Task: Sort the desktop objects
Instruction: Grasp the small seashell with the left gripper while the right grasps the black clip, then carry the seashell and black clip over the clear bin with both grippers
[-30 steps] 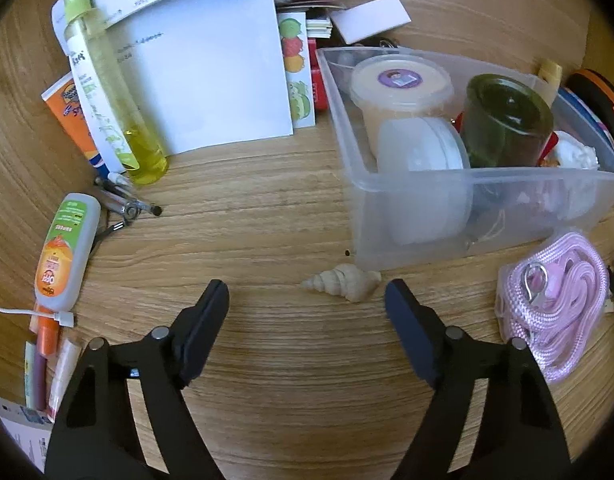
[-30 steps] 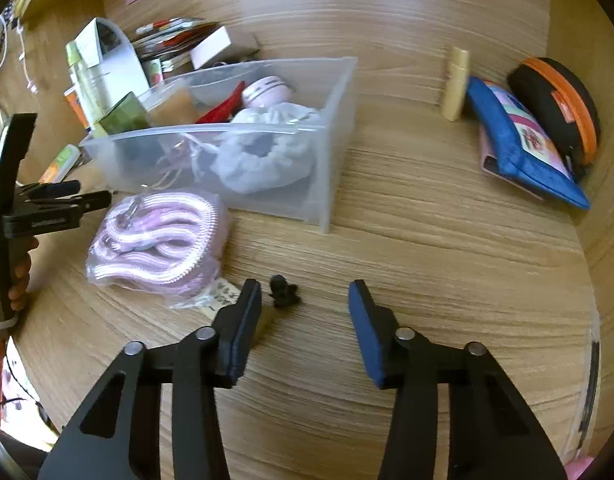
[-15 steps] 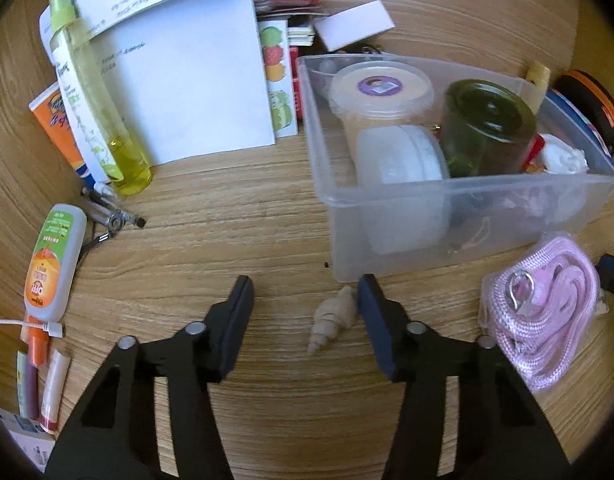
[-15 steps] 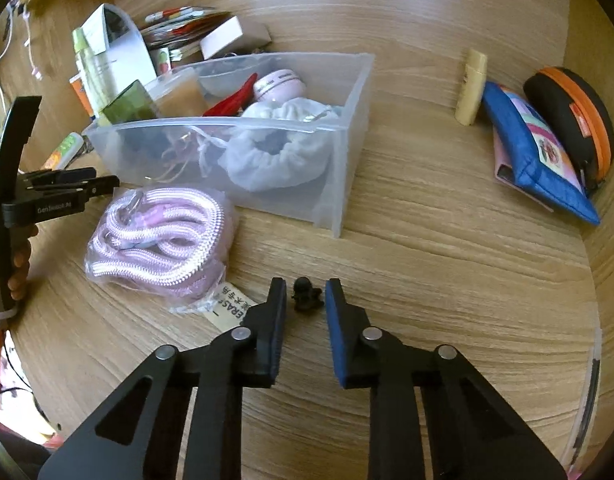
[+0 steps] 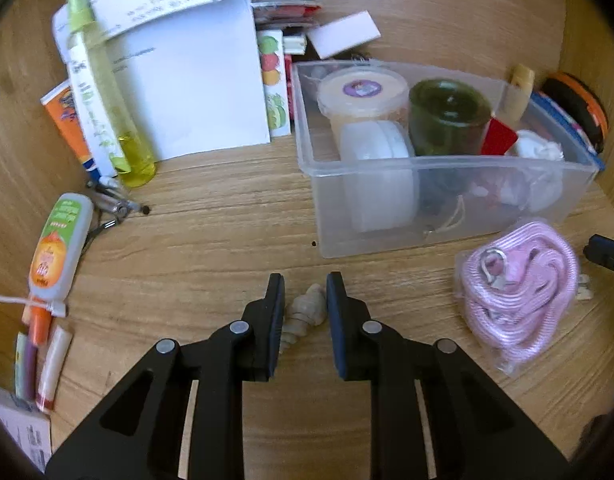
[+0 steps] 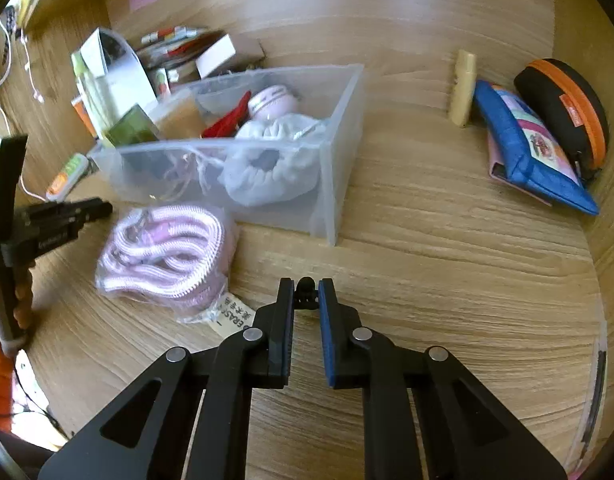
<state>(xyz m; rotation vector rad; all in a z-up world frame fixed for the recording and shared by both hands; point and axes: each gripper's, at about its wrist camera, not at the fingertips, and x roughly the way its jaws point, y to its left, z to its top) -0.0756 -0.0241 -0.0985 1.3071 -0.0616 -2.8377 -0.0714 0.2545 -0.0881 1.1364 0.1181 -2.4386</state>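
Note:
In the left wrist view my left gripper [image 5: 305,300] is shut on a beige spiral seashell [image 5: 301,315] on the wooden desk, in front of the clear plastic bin [image 5: 439,168]. In the right wrist view my right gripper [image 6: 306,300] is shut on a small black clip-like object [image 6: 305,287] just off the bin's near right corner [image 6: 327,200]. The left gripper also shows at the left edge of the right wrist view [image 6: 95,208].
The bin holds tubs, a green jar [image 5: 447,116] and white fabric. A bagged pink cord [image 5: 519,292] lies beside it. Bottles, tubes and papers [image 5: 187,80] crowd the left. A blue pouch [image 6: 527,148] and an orange-black case [image 6: 563,112] lie at the right.
Both grippers moved forward and closed: the left around the seashell, which turned lengthwise between the fingers, the right around the small black object.

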